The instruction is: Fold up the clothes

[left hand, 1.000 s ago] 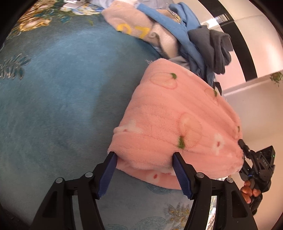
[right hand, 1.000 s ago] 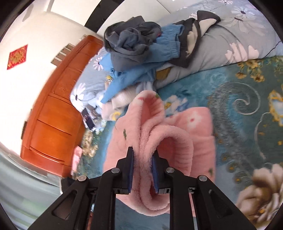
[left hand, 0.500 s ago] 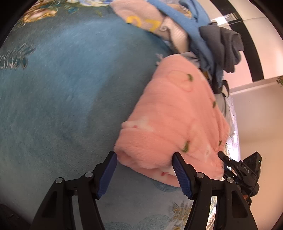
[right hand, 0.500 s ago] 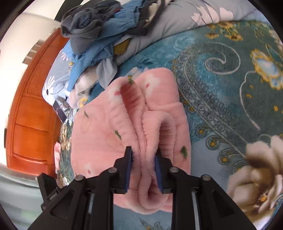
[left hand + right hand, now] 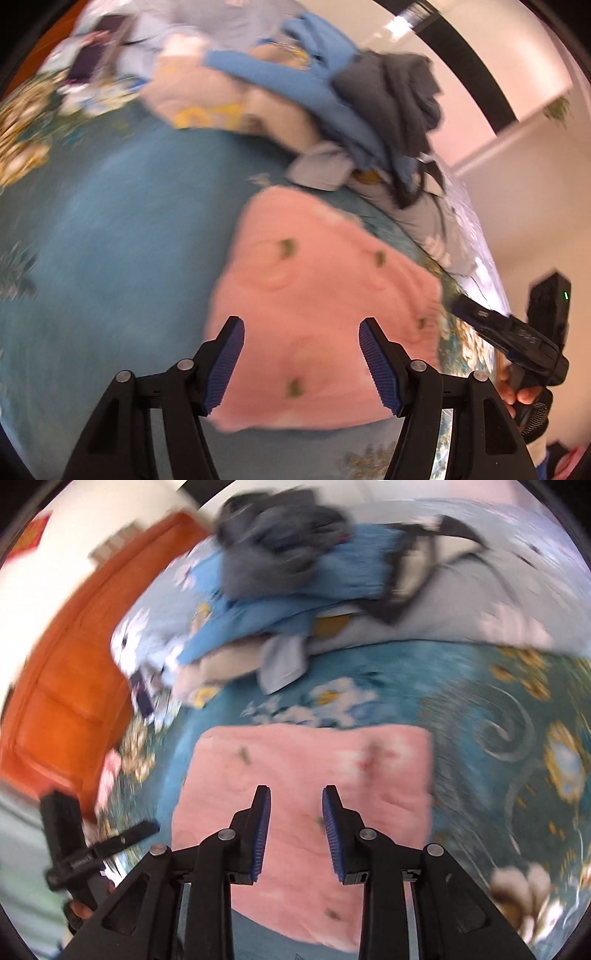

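Left-wrist view, item one: pink fleece garment [image 5: 321, 317], folded to a flat oblong, lying on the teal flowered bedspread [image 5: 110, 229]; it sits directly below and ahead of the left tongs [image 5: 301, 360], whose jaws stand wide apart with nothing between the pads, clear above the cloth; right tongs [image 5: 476, 314] visible at the garment's right-hand edge, just beside it, held by a hand [image 5: 517, 391].

Right-wrist view, item two: same pink fleece garment [image 5: 306, 775], its long axis running left to right across the view; right tongs [image 5: 295, 830] over its near middle, jaws opening, no cloth pinched between them, so the piece looks released; left tongs [image 5: 110, 843] off the garment's left edge. Neither hand is plainly nearer; each hangs over its own end.

Item three, likely next work: heap of unfolded clothes [image 5: 288, 572], blue and grey pieces, lying beyond the garment's far edge against a pale flowered pillow [image 5: 498, 602]; well apart from both tongs.

Surface: soft bedspread [image 5: 480, 720], patterned, yielding under load by the look of it. Room: orange wooden headboard [image 5: 66, 686] to the left; pale walls; heavy blur throughout.
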Available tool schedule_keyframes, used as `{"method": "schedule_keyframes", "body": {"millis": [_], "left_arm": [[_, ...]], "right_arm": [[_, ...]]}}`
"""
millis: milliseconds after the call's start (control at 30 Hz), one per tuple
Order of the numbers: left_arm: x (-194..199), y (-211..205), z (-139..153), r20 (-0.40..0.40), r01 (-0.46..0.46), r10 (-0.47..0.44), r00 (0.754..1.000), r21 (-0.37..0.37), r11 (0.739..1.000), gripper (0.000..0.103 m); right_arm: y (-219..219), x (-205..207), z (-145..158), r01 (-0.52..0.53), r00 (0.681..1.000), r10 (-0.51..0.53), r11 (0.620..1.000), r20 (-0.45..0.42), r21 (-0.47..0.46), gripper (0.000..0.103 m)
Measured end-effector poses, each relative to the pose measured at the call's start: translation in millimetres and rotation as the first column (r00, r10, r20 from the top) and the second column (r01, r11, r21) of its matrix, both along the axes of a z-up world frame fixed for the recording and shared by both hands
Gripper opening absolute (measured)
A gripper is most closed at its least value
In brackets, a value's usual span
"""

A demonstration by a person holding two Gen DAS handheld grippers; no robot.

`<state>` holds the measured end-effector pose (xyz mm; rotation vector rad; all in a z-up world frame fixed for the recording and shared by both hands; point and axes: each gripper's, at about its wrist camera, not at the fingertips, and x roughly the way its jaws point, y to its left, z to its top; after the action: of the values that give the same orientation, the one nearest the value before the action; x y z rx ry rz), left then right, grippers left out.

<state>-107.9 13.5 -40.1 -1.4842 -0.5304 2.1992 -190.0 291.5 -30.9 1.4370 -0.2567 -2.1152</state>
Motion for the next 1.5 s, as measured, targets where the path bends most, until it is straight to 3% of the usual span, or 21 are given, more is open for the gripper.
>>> {"method": "schedule_keyframes", "body": {"millis": [67, 167, 367, 467, 767, 933, 1000, 1033, 1100, 1133, 1200, 1333, 1400, 1500], "left_arm": [[-4, 18, -1, -0.009, 0.062, -0.063, 0.998, -0.038, 0.997, 0.069], [-2, 31, -14, 0.004, 0.115, -0.115, 0.993, -0.081, 0.990, 0.069], [2, 24, -39, 0.048, 0.078, -0.076, 0.996, -0.045, 0.996, 0.069], [3, 24, -45, 0.055, 0.072, -0.070, 0.996, -0.039, 0.997, 0.069], [-5, 49, -53, 0.084, 0.128, -0.114, 0.990, -0.189, 0.974, 0.069], [5, 27, -26, 0.033, 0.086, -0.083, 0.996, -0.092, 0.992, 0.069], [8, 13, -22, 0.028, 0.043, -0.041, 0.999, -0.084, 0.995, 0.070], [7, 7, -24, 0.035, 0.021, -0.018, 0.999, -0.088, 0.996, 0.070], [2, -3, -35, 0.076, -0.030, 0.036, 0.996, -0.082, 0.996, 0.073], [-1, -7, -41, 0.098, -0.054, 0.061, 0.993, -0.076, 0.996, 0.073], [-5, -17, -53, 0.123, -0.086, 0.092, 0.988, -0.059, 0.995, 0.078], [-17, -27, -75, 0.202, -0.092, 0.093, 0.975, -0.014, 0.996, 0.083], [-22, -29, -86, 0.236, -0.090, 0.084, 0.968, 0.016, 0.996, 0.086], [-32, -29, -98, 0.279, -0.076, 0.052, 0.959, 0.075, 0.994, 0.092]], "right_arm": [[-19, -3, -4, -0.048, 0.998, 0.050, 0.996, -0.029, 0.071, 0.030], [-16, -7, -16, -0.020, 0.998, 0.029, 0.988, -0.054, 0.154, 0.030], [16, -21, -57, 0.067, 0.995, -0.077, 0.985, 0.057, 0.157, 0.034], [33, -23, -72, 0.123, 0.984, -0.133, 0.988, 0.115, 0.092, 0.037], [27, -25, -75, 0.112, 0.985, -0.127, 0.985, 0.115, 0.128, 0.039], [37, -8, -53, 0.120, 0.990, -0.126, 0.989, 0.067, 0.086, 0.042], [44, 1, -49, 0.117, 0.991, -0.121, 0.990, 0.055, 0.076, 0.059], [49, 6, -48, 0.120, 0.991, -0.124, 0.991, 0.057, 0.065, 0.062], [59, 14, -51, 0.133, 0.988, -0.135, 0.991, 0.078, 0.036, 0.064], [64, 17, -54, 0.142, 0.985, -0.144, 0.990, 0.093, 0.022, 0.077], [74, 22, -61, 0.171, 0.977, -0.169, 0.985, 0.129, -0.004, 0.086], [90, 29, -83, 0.232, 0.949, -0.203, 0.968, 0.242, -0.096, 0.089], [91, 30, -90, 0.247, 0.940, -0.201, 0.958, 0.275, -0.143, 0.097], [89, 29, -100, 0.259, 0.935, -0.187, 0.940, 0.301, -0.220, 0.099]]}}
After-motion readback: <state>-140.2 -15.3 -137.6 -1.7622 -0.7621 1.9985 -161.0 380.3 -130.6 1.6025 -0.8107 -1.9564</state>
